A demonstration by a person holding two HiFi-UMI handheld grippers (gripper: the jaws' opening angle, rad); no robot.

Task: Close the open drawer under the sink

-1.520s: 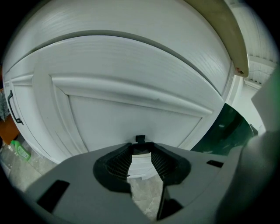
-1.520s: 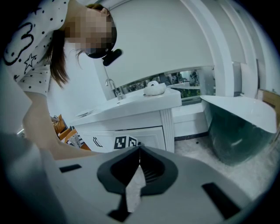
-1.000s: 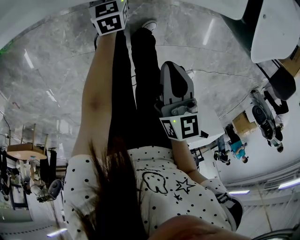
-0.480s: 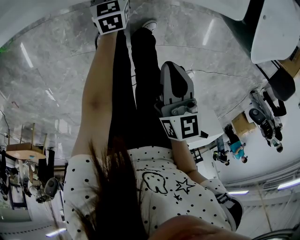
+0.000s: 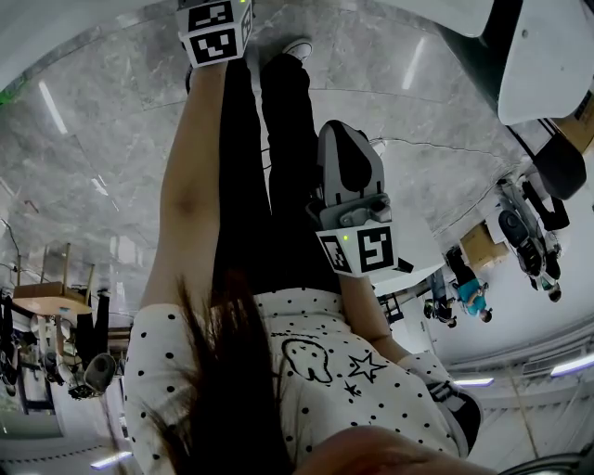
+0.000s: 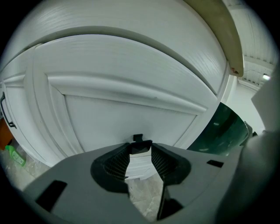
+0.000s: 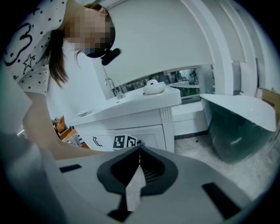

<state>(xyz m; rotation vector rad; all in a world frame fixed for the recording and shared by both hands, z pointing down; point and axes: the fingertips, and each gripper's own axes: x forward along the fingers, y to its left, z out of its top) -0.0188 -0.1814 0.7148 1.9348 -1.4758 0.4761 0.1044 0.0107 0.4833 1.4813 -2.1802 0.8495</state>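
Observation:
The left gripper view is filled by a white panelled drawer front (image 6: pixel 127 109) of the vanity under the sink. My left gripper (image 6: pixel 140 148) is right against it, with a small black handle (image 6: pixel 138 139) filling the narrow gap between its fingertips. How far the drawer stands out cannot be told. From the right gripper view, the vanity (image 7: pixel 148 118) shows with the left gripper's marker cube (image 7: pixel 124 141) at its front. My right gripper (image 7: pixel 140 148) hangs back from the vanity, shut and empty. The head view shows the left gripper's cube (image 5: pixel 215 28) stretched far forward and the right gripper (image 5: pixel 351 204) beside the person's legs.
A faucet (image 7: pixel 112 87) and a small white object (image 7: pixel 152 86) stand on the vanity top. A white bathtub (image 7: pixel 238 127) sits to the right on the marble floor (image 5: pixel 93 139). Another black handle (image 7: pixel 96 141) marks the cabinet front further left. The person's arm (image 7: pixel 48 140) reaches toward it.
The left gripper's cube has edged slightly left and away in the head view. The right gripper has stayed still.

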